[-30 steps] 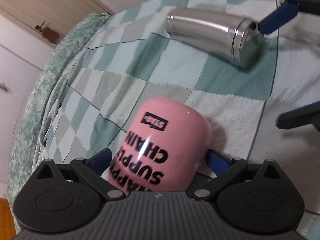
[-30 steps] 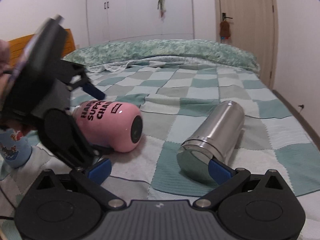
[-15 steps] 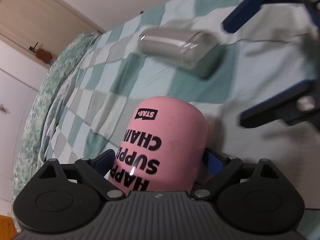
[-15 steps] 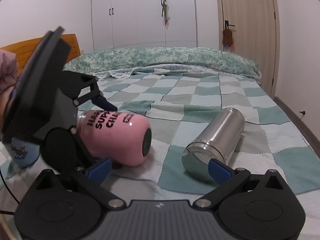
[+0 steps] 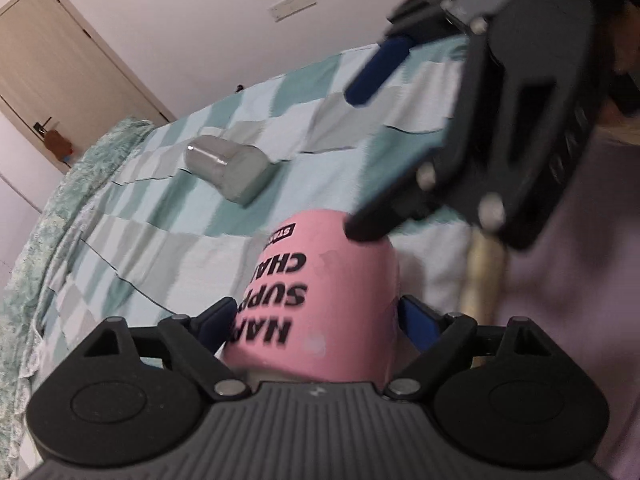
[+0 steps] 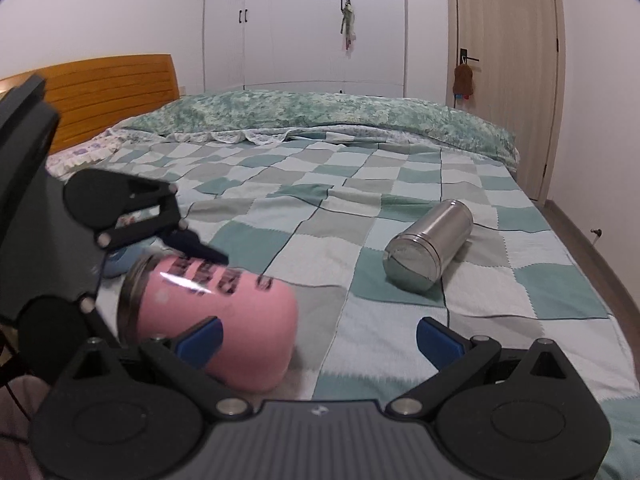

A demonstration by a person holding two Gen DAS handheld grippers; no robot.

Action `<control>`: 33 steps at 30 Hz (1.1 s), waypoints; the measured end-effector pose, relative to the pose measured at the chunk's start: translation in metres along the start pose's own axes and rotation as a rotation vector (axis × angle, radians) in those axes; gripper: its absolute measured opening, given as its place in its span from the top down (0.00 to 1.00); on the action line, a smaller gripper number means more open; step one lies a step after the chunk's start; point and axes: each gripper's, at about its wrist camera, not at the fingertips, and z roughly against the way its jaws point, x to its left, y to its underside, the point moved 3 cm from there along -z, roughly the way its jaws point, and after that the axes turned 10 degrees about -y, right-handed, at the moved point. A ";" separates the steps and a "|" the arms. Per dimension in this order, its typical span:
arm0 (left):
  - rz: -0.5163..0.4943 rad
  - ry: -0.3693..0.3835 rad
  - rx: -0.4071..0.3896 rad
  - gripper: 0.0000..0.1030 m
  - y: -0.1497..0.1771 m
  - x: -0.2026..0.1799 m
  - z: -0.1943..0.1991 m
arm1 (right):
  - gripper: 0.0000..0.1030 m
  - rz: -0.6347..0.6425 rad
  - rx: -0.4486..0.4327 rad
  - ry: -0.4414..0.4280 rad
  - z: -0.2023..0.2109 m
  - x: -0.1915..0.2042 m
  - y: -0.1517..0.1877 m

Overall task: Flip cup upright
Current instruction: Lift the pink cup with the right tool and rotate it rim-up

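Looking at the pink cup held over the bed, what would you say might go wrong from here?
The left gripper holds the pink cup near its rim end only, so it might slip while turning. The right gripper is open close beside it and could collide. The soft quilt may let an upright cup topple.

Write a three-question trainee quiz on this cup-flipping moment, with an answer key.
1. True or false: the pink cup stands upright on the blanket.
2. Which gripper is clamped on the pink cup? A) left gripper B) right gripper C) neither
3. Fill in: the steel flask lies on its ____, untouched.

Key
1. False; it is about horizontal, held in the jaws.
2. A; the right gripper's blue fingers stand apart with nothing between them.
3. side
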 end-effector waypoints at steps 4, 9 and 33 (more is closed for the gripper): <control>0.035 -0.004 -0.008 0.15 0.008 0.003 0.001 | 0.00 0.023 0.008 0.005 0.012 0.014 0.005; 0.094 -0.064 -0.016 0.00 0.008 0.005 0.013 | 0.00 0.045 0.013 0.004 0.019 0.023 0.006; 0.904 -0.376 0.217 0.00 0.136 0.025 0.099 | 0.00 1.156 0.598 -0.235 -0.082 0.140 -0.006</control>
